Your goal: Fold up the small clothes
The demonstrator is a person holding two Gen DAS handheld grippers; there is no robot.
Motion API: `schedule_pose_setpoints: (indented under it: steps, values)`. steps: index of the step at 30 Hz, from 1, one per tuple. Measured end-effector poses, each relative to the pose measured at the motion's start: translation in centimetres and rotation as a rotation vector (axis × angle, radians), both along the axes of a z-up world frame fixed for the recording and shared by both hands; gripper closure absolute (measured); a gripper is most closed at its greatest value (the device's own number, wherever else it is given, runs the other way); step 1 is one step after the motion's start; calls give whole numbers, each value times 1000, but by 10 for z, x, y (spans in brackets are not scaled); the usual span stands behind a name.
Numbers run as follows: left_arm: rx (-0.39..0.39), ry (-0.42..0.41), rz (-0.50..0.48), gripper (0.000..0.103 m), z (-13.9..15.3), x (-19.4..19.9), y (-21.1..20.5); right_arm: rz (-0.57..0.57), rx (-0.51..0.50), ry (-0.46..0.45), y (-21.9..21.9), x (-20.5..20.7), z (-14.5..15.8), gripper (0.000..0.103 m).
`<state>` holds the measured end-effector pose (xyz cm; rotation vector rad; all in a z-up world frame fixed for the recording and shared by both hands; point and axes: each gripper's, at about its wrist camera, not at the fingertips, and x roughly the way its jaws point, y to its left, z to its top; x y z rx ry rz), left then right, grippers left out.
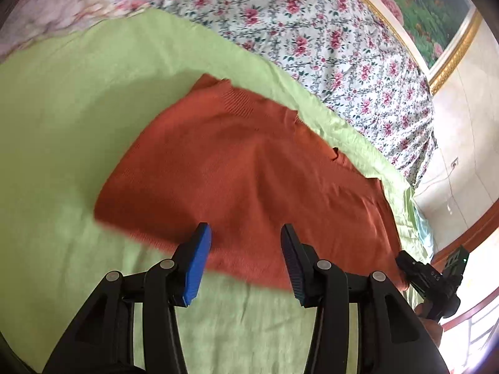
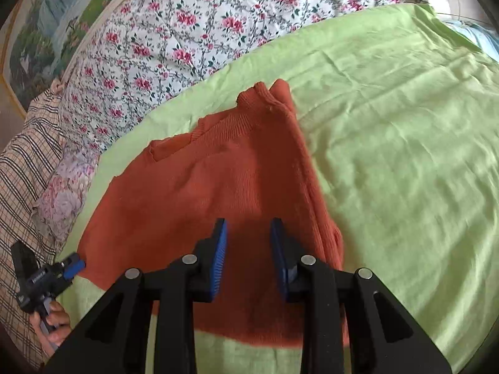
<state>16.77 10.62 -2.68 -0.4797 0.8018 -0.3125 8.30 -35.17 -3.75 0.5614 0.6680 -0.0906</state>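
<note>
An orange knit sweater (image 1: 249, 162) lies flat on a light green sheet (image 1: 62, 109), its ribbed edge at the far end. My left gripper (image 1: 246, 240) hovers over the sweater's near edge, jaws apart, with no cloth pinched between the blue pads. In the right wrist view the same sweater (image 2: 218, 180) has its right side folded over. My right gripper (image 2: 248, 237) stands above its near part, open with a narrower gap and holding nothing. Each gripper shows in the other's view: the right gripper (image 1: 427, 277) by the sweater's right corner, the left gripper (image 2: 71, 265) by its left corner, held by a hand (image 2: 53, 318).
A floral quilt (image 1: 327, 46) covers the bed beyond the green sheet (image 2: 405, 155). A plaid cloth (image 2: 28, 162) and a pale floral pillow (image 2: 65, 193) lie at the left. A framed picture (image 1: 436, 9) hangs on the wall behind the bed. The bed's edge drops off at the right (image 1: 418, 218).
</note>
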Motion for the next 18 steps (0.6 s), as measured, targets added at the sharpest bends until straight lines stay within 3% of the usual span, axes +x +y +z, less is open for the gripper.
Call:
schedule_pose_setpoints:
  steps: [10, 18]
  values:
    - [-1, 51, 48, 47, -25, -25, 7, 101, -31, -93, 30, -17, 4, 73]
    - [-63, 59, 144, 38, -23, 15, 26, 148, 26, -123, 30, -18, -2, 69]
